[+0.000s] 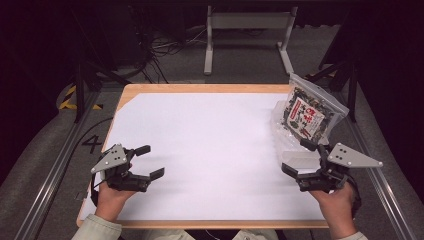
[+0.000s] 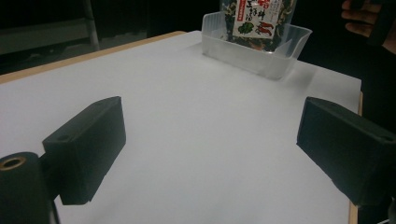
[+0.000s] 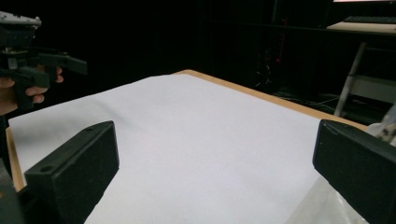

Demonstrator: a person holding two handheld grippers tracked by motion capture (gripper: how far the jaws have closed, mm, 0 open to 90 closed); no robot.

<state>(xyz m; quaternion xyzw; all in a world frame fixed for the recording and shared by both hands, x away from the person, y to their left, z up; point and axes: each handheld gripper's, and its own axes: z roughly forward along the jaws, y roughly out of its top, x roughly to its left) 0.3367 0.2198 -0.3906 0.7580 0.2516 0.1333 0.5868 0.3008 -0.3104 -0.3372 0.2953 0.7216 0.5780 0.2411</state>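
A clear plastic container stands at the right side of a white sheet on the wooden table. A bag of dried food with a red and white label leans upright in it. My right gripper is open at the container's near end, with its jaws wide apart. My left gripper is open above the sheet at the near left and holds nothing. In the left gripper view the container and the bag are far ahead of the gripper. The right gripper view has its gripper over bare sheet.
A white metal stand and loose cables are on the floor beyond the table. Metal rails run along both sides. The left gripper appears far off in the right gripper view, and the container's corner is at lower right.
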